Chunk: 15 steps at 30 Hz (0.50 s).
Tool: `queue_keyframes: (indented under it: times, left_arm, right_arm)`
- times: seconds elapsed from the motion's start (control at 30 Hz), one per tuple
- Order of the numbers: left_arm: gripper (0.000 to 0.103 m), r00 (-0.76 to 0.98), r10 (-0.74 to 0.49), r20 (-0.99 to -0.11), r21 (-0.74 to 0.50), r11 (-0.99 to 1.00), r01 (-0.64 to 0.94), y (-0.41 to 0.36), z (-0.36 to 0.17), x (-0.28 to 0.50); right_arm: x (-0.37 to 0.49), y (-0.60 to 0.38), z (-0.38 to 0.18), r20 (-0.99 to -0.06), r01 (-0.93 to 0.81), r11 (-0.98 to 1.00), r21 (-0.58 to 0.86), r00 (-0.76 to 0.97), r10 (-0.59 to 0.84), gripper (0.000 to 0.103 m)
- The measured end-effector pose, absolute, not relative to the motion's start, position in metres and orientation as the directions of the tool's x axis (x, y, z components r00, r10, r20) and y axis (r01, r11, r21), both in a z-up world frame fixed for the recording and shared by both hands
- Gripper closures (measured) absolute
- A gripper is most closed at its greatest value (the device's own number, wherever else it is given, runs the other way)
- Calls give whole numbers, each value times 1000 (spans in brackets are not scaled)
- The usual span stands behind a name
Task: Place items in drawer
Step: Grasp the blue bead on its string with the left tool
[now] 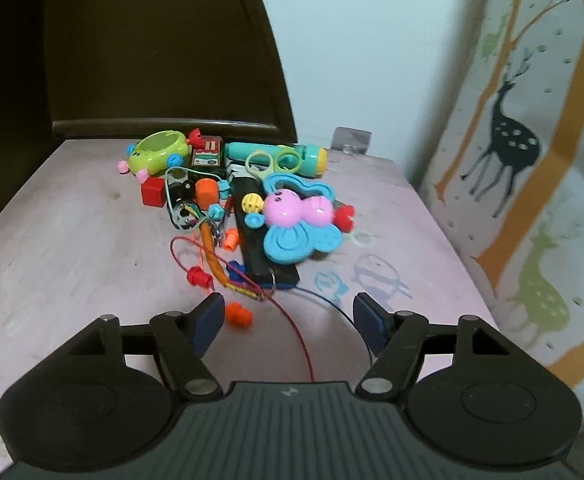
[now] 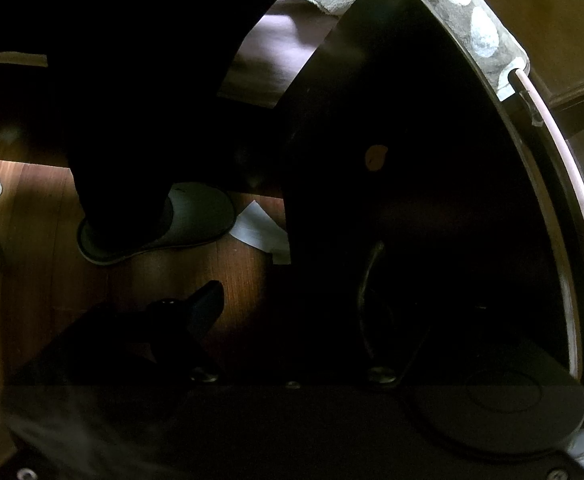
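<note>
Toys, a pile of bright plastic pieces [image 1: 243, 204], lie on our pale pink worktop [image 1: 71, 240] ahead of the left hand-held gripper [image 1: 287, 314], jaws apart. Right hand-held gripper [image 2: 292, 308] faces the dark drawer front's metal handle [image 2: 366, 300]; we cannot tell its opening.

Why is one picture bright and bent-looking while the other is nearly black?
Left wrist view: evenly lit, the toy pile fairly sharp, the fisheye bowing the table edges, and the left tool open. Right wrist view: deep shadow swallows the dark cabinet front, with only the floor and slipper catching light.
</note>
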<state>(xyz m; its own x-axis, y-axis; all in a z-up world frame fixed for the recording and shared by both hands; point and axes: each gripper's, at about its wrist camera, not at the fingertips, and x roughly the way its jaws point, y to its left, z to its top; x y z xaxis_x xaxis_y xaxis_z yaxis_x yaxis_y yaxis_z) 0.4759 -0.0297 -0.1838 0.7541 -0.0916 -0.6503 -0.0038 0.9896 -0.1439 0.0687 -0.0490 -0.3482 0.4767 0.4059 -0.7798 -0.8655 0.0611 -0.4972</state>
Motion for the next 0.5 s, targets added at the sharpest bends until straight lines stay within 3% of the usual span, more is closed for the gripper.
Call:
queue_keyframes:
  times: [0.37,0.43,0.5]
  left_arm:
    - [34,736,-40,-676,-56,998,3,-36,-199,481]
    - [49,736,-34,-676,-19,999,29,-35,-199,474]
    - [74,731,-39,-681,-6,999,48,-33,-197,466]
  right_arm:
    - [68,-48,-349,-779,-865,56,-499,476,409,26]
    - [68,-48,-349,-779,-865,57,-498,475,409,26]
    - [68,-48,-349,-780,-866,57,-497,475,408,26]
